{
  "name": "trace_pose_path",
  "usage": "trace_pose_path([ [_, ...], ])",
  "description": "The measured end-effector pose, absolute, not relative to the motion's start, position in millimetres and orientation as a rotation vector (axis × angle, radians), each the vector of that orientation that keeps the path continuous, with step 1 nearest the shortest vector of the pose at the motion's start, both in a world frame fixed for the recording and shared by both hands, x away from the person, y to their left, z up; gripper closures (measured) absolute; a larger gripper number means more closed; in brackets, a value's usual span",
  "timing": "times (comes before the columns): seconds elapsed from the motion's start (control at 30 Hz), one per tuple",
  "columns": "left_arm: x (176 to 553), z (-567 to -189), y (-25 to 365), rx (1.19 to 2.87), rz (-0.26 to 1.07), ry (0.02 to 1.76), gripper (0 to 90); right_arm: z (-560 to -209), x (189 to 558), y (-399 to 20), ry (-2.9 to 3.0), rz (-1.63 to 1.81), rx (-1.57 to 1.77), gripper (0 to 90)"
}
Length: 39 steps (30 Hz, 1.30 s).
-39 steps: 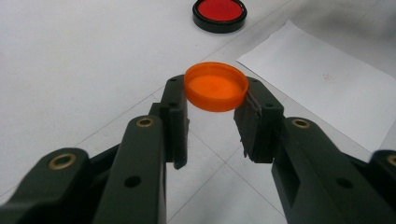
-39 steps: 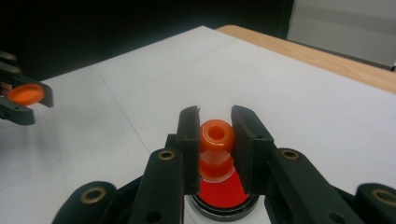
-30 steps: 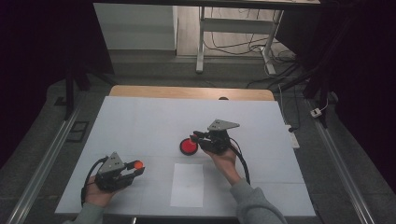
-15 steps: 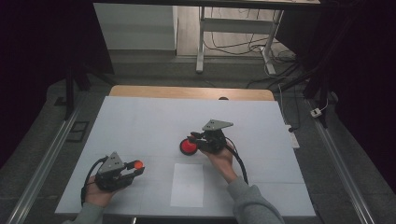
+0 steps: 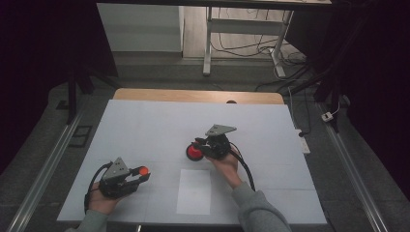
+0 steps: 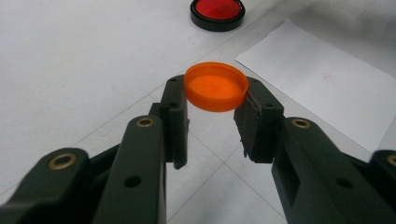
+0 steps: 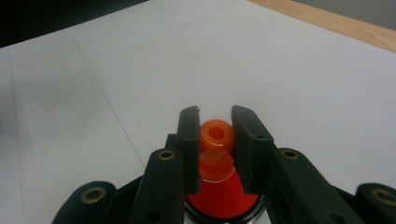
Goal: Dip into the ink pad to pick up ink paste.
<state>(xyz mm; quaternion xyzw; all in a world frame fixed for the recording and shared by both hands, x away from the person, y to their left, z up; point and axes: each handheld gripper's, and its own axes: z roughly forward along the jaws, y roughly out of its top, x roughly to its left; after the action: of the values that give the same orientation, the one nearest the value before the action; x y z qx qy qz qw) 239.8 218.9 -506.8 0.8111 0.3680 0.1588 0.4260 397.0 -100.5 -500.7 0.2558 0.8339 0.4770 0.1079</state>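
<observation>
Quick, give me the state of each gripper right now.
Left gripper: closed on the orange cap, held off the table.
Right gripper: closed on the neck of the orange bottle.

From above, my worktop (image 5: 145, 125) was the one bright patch; the room around it sank into near black, with dim light on the floor beyond. Shadows under my hands were soft and short. Along my left tongs (image 6: 212, 114) the orange cap (image 6: 215, 86) glowed sharp while the near arms blurred. My right tongs (image 7: 215, 149) looked soft too, with slight haze.
</observation>
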Motion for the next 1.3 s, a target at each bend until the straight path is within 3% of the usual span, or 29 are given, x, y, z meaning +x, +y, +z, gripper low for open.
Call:
trace_pose_path([
  [1.3, 238, -506, 218, 2.024, 0.404, 0.919, 65.4, -526, 393, -95, 2.416, 1.319, 0.765, 74.0],
])
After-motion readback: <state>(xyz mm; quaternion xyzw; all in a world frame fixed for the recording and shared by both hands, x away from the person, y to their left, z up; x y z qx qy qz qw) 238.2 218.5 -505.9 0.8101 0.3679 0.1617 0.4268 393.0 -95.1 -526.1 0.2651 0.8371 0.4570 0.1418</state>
